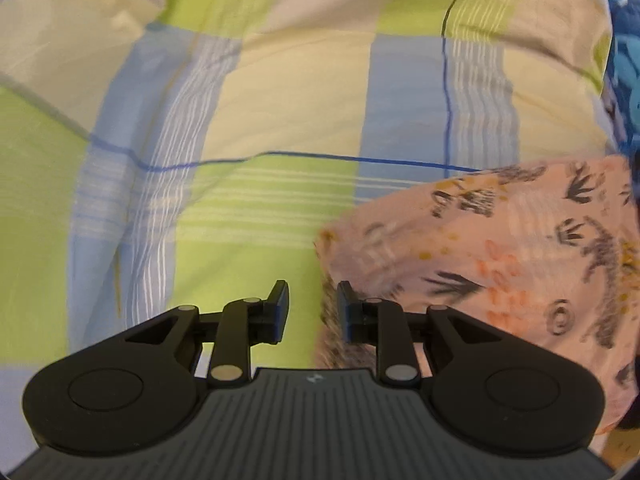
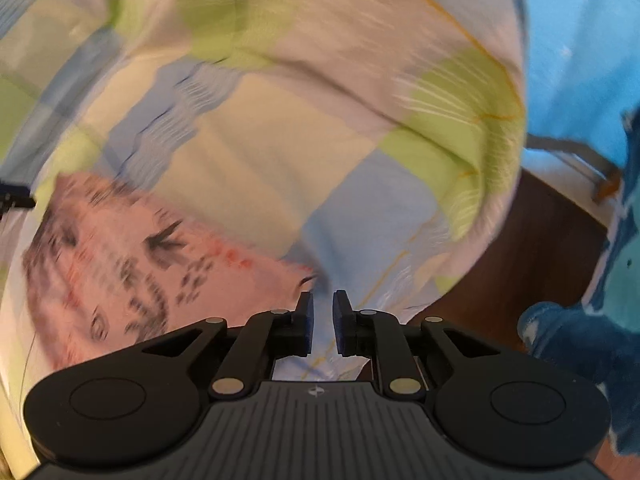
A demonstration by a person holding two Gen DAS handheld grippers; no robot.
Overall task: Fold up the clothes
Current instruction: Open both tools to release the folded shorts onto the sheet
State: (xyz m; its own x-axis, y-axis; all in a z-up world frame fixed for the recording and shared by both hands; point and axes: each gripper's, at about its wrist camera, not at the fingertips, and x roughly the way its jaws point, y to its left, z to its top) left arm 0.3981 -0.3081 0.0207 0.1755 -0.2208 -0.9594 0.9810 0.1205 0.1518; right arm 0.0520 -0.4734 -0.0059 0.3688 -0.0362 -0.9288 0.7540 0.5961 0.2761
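Observation:
A pink garment point(image 1: 500, 264) printed with dark dinosaur shapes lies on a checked bedsheet point(image 1: 260, 120) of green, blue and cream. In the left wrist view it fills the lower right, and my left gripper point(image 1: 313, 312) is open just above its left edge, with nothing between the fingers. In the right wrist view the same pink garment point(image 2: 120, 264) lies at the left, blurred by motion. My right gripper point(image 2: 322, 322) stands open with a narrow gap, beside the garment's right corner and over the sheet.
The bedsheet point(image 2: 360, 140) ends at the right, where a dark brown wooden floor point(image 2: 540, 248) shows. Blue patterned fabric point(image 2: 580, 352) lies at the far right in the right wrist view, and blue fabric point(image 1: 626, 60) borders the left wrist view.

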